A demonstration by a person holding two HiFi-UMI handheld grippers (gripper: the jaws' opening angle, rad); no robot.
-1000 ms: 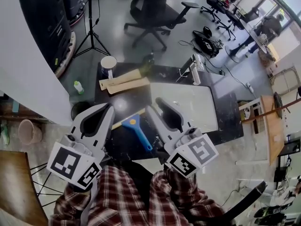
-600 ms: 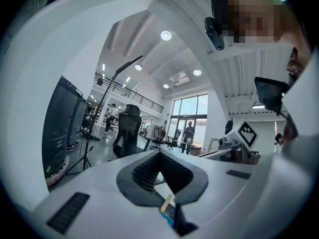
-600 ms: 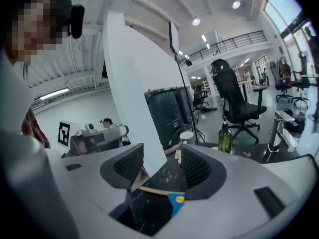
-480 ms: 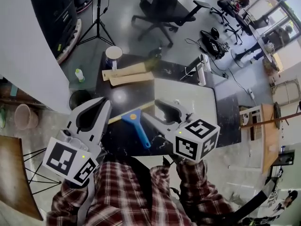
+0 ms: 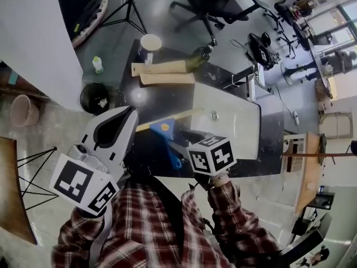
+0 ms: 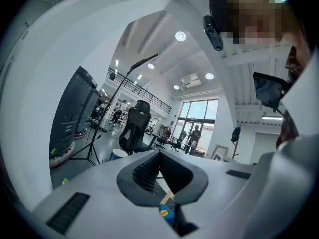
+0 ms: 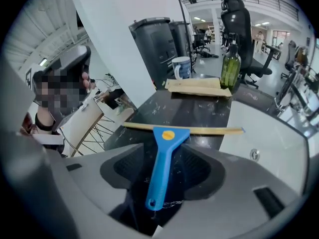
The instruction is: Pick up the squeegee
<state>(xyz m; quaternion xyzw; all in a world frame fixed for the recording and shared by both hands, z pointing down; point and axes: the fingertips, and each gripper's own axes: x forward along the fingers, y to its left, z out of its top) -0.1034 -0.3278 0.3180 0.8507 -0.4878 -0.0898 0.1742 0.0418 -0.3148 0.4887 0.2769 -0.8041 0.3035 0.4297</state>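
The squeegee [image 5: 166, 133] lies flat on the dark table [image 5: 156, 102], its blue handle [image 7: 162, 168] pointing at me and its long yellowish blade [image 7: 184, 129] across the far end. My right gripper [image 7: 162, 176] tilts steeply down just above the handle. It is open, and the handle shows in the gap without touching the pads. In the head view its marker cube [image 5: 211, 155] covers the handle's near end. My left gripper [image 5: 129, 115] hangs level at the table's near left corner, tips together and empty. A sliver of blue handle [image 6: 167, 214] shows under it.
At the table's far end stand a mug [image 5: 150, 42] and a green bottle [image 5: 202, 52], with tan flat pieces [image 5: 164, 71] in front of them. A white panel [image 5: 226, 121] covers the table's right half. A black bin [image 5: 96, 97] sits on the floor to the left.
My right gripper has dropped and tipped from pointing forward to pointing steeply down over the squeegee's handle. The left gripper has sunk a little. The squeegee has not moved.
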